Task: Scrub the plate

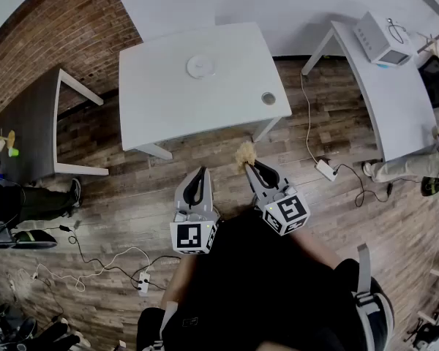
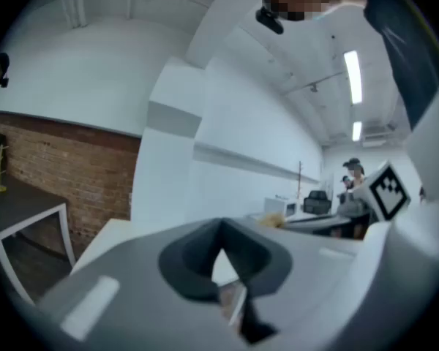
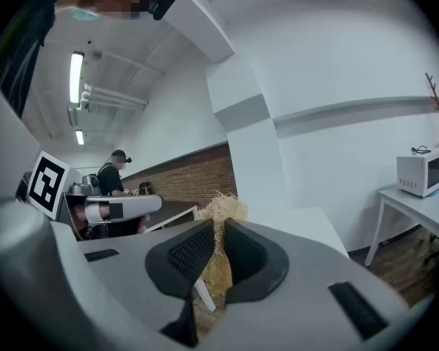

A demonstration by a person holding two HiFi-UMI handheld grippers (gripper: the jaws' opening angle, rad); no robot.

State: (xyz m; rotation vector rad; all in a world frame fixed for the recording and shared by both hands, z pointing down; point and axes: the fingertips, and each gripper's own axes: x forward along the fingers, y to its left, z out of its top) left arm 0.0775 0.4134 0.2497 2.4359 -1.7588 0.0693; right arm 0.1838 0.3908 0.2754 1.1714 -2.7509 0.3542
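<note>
A white plate (image 1: 201, 66) lies near the far side of the white table (image 1: 168, 104), well ahead of both grippers. Both grippers are held over the wooden floor, short of the table's near edge. My right gripper (image 1: 250, 167) is shut on a tuft of pale straw-like scrubber (image 1: 244, 153), which sticks out beyond the fingertips. In the right gripper view the scrubber (image 3: 221, 209) is pinched between the dark pads (image 3: 190, 254), with the table (image 3: 307, 221) behind it. My left gripper (image 1: 199, 172) is shut with nothing in it; its dark pads (image 2: 194, 258) meet.
A small round grey object (image 1: 268, 98) sits near the table's right front corner. A second white table (image 1: 395, 101) at right carries a white appliance (image 1: 380, 39). A dark table (image 1: 25, 130) stands at left. Cables and power strips (image 1: 326, 170) lie on the floor. People stand at both edges.
</note>
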